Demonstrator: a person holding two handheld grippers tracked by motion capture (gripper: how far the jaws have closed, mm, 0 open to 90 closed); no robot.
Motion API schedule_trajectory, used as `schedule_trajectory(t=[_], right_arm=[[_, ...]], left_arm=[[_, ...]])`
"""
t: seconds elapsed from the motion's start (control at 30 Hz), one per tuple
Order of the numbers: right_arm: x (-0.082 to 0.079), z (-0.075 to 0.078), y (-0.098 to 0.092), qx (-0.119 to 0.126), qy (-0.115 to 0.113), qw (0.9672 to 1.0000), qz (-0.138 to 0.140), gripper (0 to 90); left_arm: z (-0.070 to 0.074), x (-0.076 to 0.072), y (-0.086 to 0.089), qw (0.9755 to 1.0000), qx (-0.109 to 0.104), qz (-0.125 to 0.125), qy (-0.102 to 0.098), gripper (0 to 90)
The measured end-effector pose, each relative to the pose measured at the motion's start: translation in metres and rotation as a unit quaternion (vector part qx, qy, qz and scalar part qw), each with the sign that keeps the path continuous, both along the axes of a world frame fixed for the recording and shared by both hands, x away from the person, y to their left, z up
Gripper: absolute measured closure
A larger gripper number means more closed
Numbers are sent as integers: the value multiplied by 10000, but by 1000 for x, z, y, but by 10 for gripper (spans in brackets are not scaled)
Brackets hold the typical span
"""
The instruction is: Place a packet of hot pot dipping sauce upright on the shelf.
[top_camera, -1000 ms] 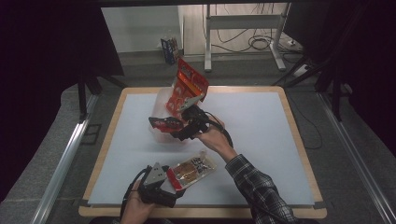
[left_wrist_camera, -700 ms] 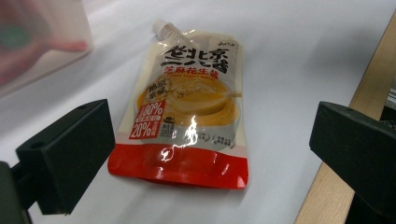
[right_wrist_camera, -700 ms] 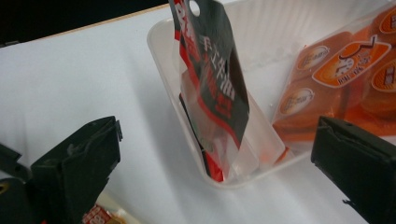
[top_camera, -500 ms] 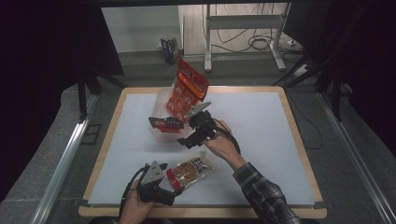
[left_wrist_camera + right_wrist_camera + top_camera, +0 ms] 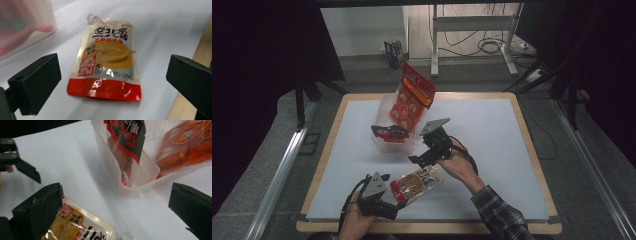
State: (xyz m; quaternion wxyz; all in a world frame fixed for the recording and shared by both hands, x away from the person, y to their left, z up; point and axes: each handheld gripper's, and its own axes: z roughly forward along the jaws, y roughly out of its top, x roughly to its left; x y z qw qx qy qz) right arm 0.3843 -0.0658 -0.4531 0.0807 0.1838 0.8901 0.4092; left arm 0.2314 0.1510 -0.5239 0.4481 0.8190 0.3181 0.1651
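A sauce pouch [image 5: 418, 181] with a spout, yellow above and red at its base, lies flat on the white table [image 5: 492, 130]. My left gripper [image 5: 391, 199] stands open at the pouch's near end, one jaw on either side of the pouch [image 5: 107, 60] without touching it. My right gripper [image 5: 424, 156] is open and hangs between the pouch and a clear plastic bin [image 5: 384, 145]. Its jaws have just been opening, with nothing between them. The bin [image 5: 130, 177] holds a black-and-red packet [image 5: 127, 135] and an orange snack bag [image 5: 180, 147], both leaning upright.
The orange snack bag [image 5: 412, 97] sticks up well above the bin's rim. The table's wooden edge [image 5: 200, 47] runs close beside the left gripper. A metal stand and cables [image 5: 472, 30] are on the floor beyond the table.
My right gripper has pulled back from the bin toward the person, leaving the black-and-red packet in the bin. The left gripper and the sauce pouch have stayed put.
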Motion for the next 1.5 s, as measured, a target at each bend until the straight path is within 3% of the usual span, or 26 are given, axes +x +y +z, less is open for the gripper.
schedule_trajectory(t=[0.03, 0.17, 0.4, 0.67, 0.87, 1.03, 1.17, 1.27, 1.5], right_arm=[[-2, -1, -2, 26, -7, 10000, 8, 0], [-8, -2, -10, 143, -77, 9999, -48, 0], [-14, -2, -24, 306, -17, 9995, -120, 0], [-23, -8, -33, 133, -74, 9998, -156, 0], [-28, -13, -45, -57, -97, 9995, -295, 0], [-30, -15, -51, -21, -19, 9992, -388, 0], [-35, -16, -55, -27, 1, 9989, -459, 0], [-37, -16, -59, -53, 11, 9988, -483, 0], [-42, -17, -70, -51, 117, 9983, -575, 0]], left_arm=[[0, 0, 0, 10000, 41, 32, 9, 0], [1, 2, 5, 9997, -187, 135, 23, 4], [1, 2, 7, 9995, -241, 198, 24, 5], [1, 0, 1, 9998, 109, 181, 21, 0], [3, 1, 4, 9994, 71, 281, 213, 4], [5, 3, 10, 9989, -51, 323, 340, 19], [7, 4, 14, 9983, -84, 395, 419, 110], [7, 5, 16, 9985, -113, 240, 469, 200], [3, 10, 10, 9989, -44, -42, 465, 506]])
